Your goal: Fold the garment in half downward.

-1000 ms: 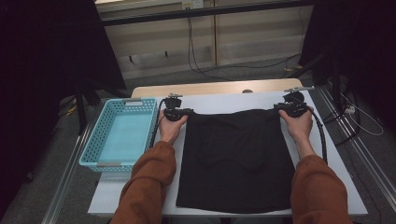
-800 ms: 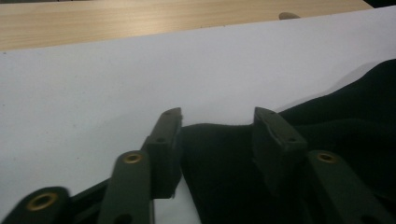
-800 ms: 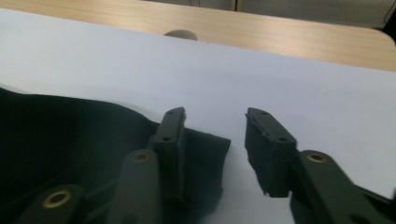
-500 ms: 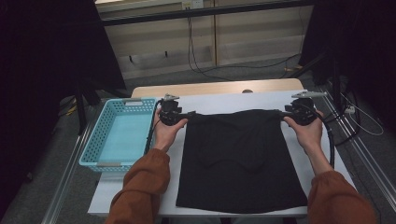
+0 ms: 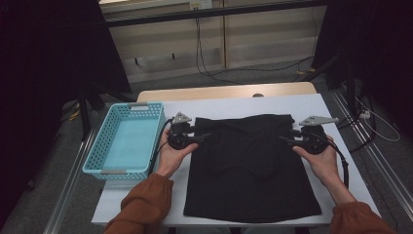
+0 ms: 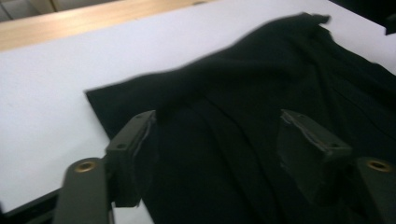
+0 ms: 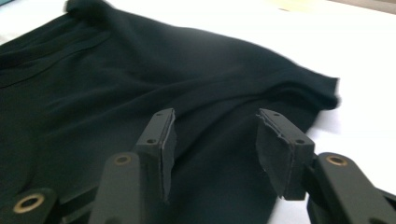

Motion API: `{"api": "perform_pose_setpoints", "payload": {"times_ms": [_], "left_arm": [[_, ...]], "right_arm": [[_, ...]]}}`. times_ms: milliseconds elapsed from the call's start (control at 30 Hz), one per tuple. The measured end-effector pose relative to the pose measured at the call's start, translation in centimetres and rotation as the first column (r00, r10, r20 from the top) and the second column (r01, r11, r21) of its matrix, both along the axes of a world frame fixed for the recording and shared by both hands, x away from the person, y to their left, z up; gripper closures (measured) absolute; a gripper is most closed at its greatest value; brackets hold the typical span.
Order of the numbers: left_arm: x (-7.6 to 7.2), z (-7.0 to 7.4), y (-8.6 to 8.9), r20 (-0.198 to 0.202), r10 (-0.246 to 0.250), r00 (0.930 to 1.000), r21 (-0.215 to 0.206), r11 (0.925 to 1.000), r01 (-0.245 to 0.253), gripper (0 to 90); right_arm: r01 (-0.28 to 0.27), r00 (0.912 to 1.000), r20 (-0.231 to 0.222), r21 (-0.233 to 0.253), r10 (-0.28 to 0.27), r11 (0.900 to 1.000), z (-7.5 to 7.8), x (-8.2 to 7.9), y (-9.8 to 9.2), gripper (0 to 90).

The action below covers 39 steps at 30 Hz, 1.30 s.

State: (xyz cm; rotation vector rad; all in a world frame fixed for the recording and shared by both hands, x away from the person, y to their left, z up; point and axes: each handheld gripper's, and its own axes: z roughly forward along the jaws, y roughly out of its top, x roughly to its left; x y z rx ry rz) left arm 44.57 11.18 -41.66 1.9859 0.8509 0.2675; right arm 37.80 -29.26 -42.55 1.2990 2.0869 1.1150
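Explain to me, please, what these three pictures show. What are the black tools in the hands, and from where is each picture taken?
No robot here: a person holds a tool with two jaws in each hand. The high view looks down on the white table. There the left hand-held gripper and the right hand-held gripper sit at the two sides of a black garment that lies spread flat. A light blue basket stands at the left. The other two pictures come from cameras on the tools, looking along their jaws. In both, the jaws stand open over the cloth, so nothing is gripped.
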Motion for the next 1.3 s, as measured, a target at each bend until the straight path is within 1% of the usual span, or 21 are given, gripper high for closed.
{"api": "perform_pose_setpoints", "payload": {"times_ms": [33, 67, 133, 267, 300, 400, 433, 500, 567, 600, 667, 733, 833, 867, 900, 1000, 1100, 1133, 1167, 1233, 1300], "left_arm": [[-0.4, -0.1, 0.0, -0.008, -0.022, 0.9997, -0.002, 0.9998, 0.022, 38.4], [-0.9, -0.1, -0.1, 0.000, -0.031, 0.9995, 0.012, 0.9995, 0.031, 41.9], [-1.7, -0.1, -0.2, 0.002, -0.036, 0.9993, 0.029, 0.9989, 0.036, 45.4], [-3.2, 0.1, -0.1, 0.014, -0.071, 0.9974, 0.044, 0.9966, 0.070, 45.3], [-3.7, 0.2, -0.1, 0.009, -0.062, 0.9980, 0.035, 0.9975, 0.062, 44.7], [-4.9, 0.5, -0.2, 0.030, -0.088, 0.9956, 0.063, 0.9943, 0.086, 44.4], [-5.3, 0.5, -0.4, 0.027, -0.097, 0.9949, 0.056, 0.9938, 0.096, 44.4], [-5.7, 0.4, -0.5, 0.036, -0.119, 0.9923, 0.068, 0.9909, 0.116, 47.2], [-5.8, 0.0, -0.8, 0.022, -0.130, 0.9913, 0.064, 0.9897, 0.128, 49.6], [-5.8, -0.3, -1.0, 0.024, -0.129, 0.9914, 0.076, 0.9891, 0.127, 51.0], [-5.9, -0.9, -1.5, 0.017, -0.116, 0.9931, 0.092, 0.9892, 0.114, 51.1], [-5.7, -1.4, -1.9, 0.008, -0.137, 0.9905, 0.097, 0.9859, 0.136, 52.0], [-5.5, -2.0, -2.3, -0.023, -0.146, 0.9890, 0.105, 0.9834, 0.148, 57.0], [-5.5, -2.2, -2.5, -0.028, -0.127, 0.9915, 0.126, 0.9835, 0.130, 61.7], [-5.6, -2.4, -2.6, -0.040, -0.126, 0.9912, 0.145, 0.9807, 0.131, 63.6], [-5.6, -2.6, -2.4, -0.042, -0.136, 0.9898, 0.151, 0.9784, 0.141, 62.8], [-5.5, -2.8, -1.9, -0.071, -0.161, 0.9844, 0.144, 0.9749, 0.170, 61.9], [-5.7, -3.0, -1.7, -0.076, -0.179, 0.9809, 0.168, 0.9673, 0.190, 61.9], [-5.8, -3.2, -1.5, -0.081, -0.178, 0.9807, 0.171, 0.9668, 0.190, 62.1], [-5.9, -3.4, -1.3, -0.109, -0.197, 0.9744, 0.167, 0.9626, 0.213, 62.5], [-6.1, -3.5, -1.1, -0.112, -0.200, 0.9734, 0.171, 0.9610, 0.217, 62.4]], "right_arm": [[-0.010, 0.9999, 0.001, 0.008, 0.010, 1.000, 0.0, -0.4, 0.3, 50.6], [-0.021, 0.9998, 0.001, 0.013, 0.021, 1.000, 0.0, -0.8, 0.5, 51.6], [-0.045, 0.9990, -0.002, 0.010, 0.045, 0.999, 0.0, -1.6, 1.2, 53.1], [-0.085, 0.9964, -0.001, 0.004, 0.085, 0.996, 0.2, -3.2, 2.4, 57.5], [-0.094, 0.9956, 0.003, 0.006, 0.094, 0.996, 0.3, -3.5, 2.7, 57.6], [-0.105, 0.9944, 0.012, 0.029, 0.105, 0.994, 0.4, -4.9, 3.3, 60.1], [-0.118, 0.9931, 0.005, 0.034, 0.117, 0.992, 0.3, -5.4, 3.6, 60.7], [-0.146, 0.9893, 0.005, 0.003, 0.146, 0.989, 0.2, -6.1, 4.4, 62.5], [-0.171, 0.9853, 0.003, 0.014, 0.171, 0.985, 0.1, -6.7, 5.0, 62.5], [-0.180, 0.9836, 0.006, 0.019, 0.180, 0.983, 0.1, -6.9, 5.2, 62.1], [-0.196, 0.9807, 0.004, 0.026, 0.196, 0.980, -0.1, -7.2, 5.7, 61.8], [-0.211, 0.9774, -0.002, -0.008, 0.211, 0.977, -0.3, -7.0, 6.3, 61.3], [-0.211, 0.9772, -0.023, 0.001, 0.211, 0.977, -0.8, -6.3, 6.5, 59.6], [-0.208, 0.9778, -0.027, -0.002, 0.208, 0.978, -0.9, -6.1, 6.5, 58.9], [-0.208, 0.9777, -0.034, -0.007, 0.207, 0.978, -1.0, -6.1, 6.4, 57.6], [-0.203, 0.9778, -0.058, -0.022, 0.201, 0.979, -1.5, -6.1, 6.2, 56.1], [-0.209, 0.9747, -0.086, -0.029, 0.206, 0.977, -1.9, -6.5, 6.0, 54.1], [-0.211, 0.9738, -0.094, -0.030, 0.207, 0.977, -1.9, -6.6, 6.0, 53.1], [-0.213, 0.9721, -0.109, -0.037, 0.208, 0.976, -2.1, -6.7, 6.0, 51.2], [-0.209, 0.9725, -0.112, -0.037, 0.204, 0.977, -2.2, -6.9, 5.9, 50.2], [-0.204, 0.9728, -0.118, -0.031, 0.199, 0.978, -2.3, -7.1, 5.8, 48.7]]}}
